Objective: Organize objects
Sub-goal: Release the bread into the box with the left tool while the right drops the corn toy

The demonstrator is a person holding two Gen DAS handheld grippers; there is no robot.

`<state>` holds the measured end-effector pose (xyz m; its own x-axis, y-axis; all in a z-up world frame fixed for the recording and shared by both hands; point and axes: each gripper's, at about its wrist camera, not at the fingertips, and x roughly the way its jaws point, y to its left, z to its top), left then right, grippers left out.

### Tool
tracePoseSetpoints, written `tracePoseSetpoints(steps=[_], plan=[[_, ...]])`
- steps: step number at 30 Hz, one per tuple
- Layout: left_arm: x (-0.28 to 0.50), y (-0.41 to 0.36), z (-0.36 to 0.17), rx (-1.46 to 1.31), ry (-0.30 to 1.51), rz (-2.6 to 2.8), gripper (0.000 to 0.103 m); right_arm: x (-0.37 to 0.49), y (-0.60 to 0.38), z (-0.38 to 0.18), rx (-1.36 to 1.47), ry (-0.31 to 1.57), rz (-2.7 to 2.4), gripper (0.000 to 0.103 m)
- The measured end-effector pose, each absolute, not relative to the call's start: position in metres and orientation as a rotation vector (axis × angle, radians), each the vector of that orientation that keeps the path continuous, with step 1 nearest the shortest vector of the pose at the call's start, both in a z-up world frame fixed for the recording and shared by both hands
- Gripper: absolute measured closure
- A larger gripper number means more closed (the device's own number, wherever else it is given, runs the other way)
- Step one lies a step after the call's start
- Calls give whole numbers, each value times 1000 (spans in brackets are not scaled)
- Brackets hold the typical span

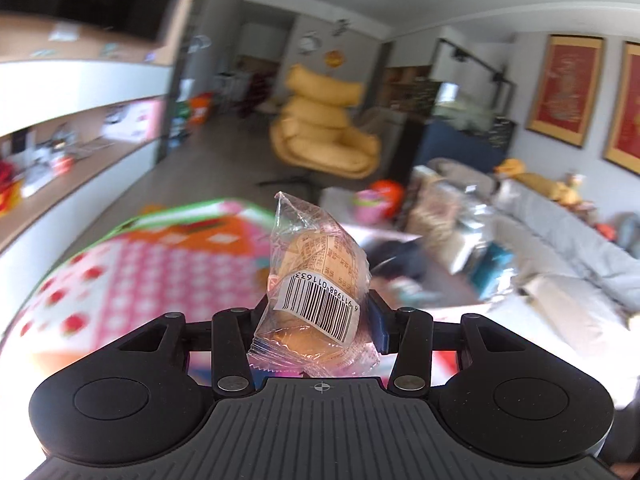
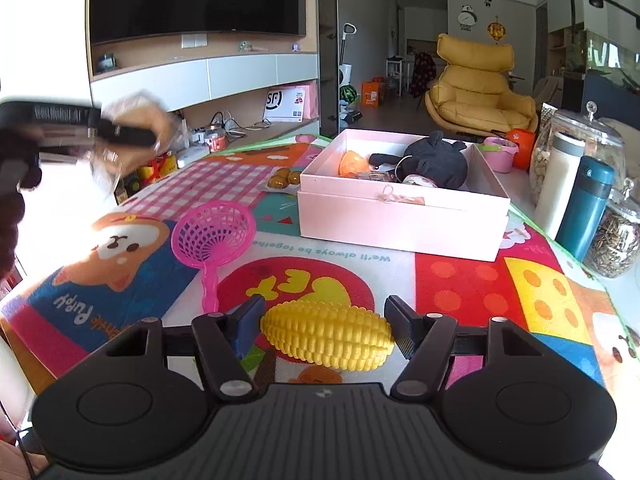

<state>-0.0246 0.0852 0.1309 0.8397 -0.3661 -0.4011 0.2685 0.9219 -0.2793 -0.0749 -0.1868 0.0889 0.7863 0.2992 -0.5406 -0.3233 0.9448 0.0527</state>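
My left gripper is shut on a clear-wrapped pastry packet with a barcode label and holds it up in the air. In the right wrist view that left gripper is a blur at the upper left, above the mat. My right gripper sits low over the colourful play mat. A yellow toy corn cob lies crosswise between its fingers, with both pads against the cob's ends. A pink open box stands beyond it, holding a black plush toy and an orange piece.
A pink toy strainer lies on the mat left of the corn. More wrapped pastries rest by the box's far left corner. A white flask, a teal bottle and glass jars line the right edge.
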Motion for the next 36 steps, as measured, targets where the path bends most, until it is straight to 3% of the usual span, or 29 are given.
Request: tracePoseSetpoints(steps=[5, 9, 13, 22, 29, 30, 33, 36], plan=[[41, 32, 161, -280, 485, -454, 53, -80, -185, 92, -45, 526, 362, 37], [104, -1, 151, -435, 489, -501, 53, -80, -191, 90, -27, 524, 356, 37], [147, -54, 107, -130, 644, -406, 53, -74, -197, 83, -17, 550, 336, 37], [97, 9, 103, -240, 442, -366, 53, -57, -209, 84, -14, 555, 307, 37], [14, 44, 92, -247, 491, -389, 53, 10, -220, 169, -68, 389, 229, 37], [4, 45, 88, -226, 507, -366, 53, 26, -221, 179, -68, 382, 223, 36], [-17, 48, 75, -176, 574, -329, 53, 65, -222, 193, -82, 380, 191, 6], [-30, 60, 62, -209, 641, -342, 53, 72, -229, 178, -34, 438, 140, 5]])
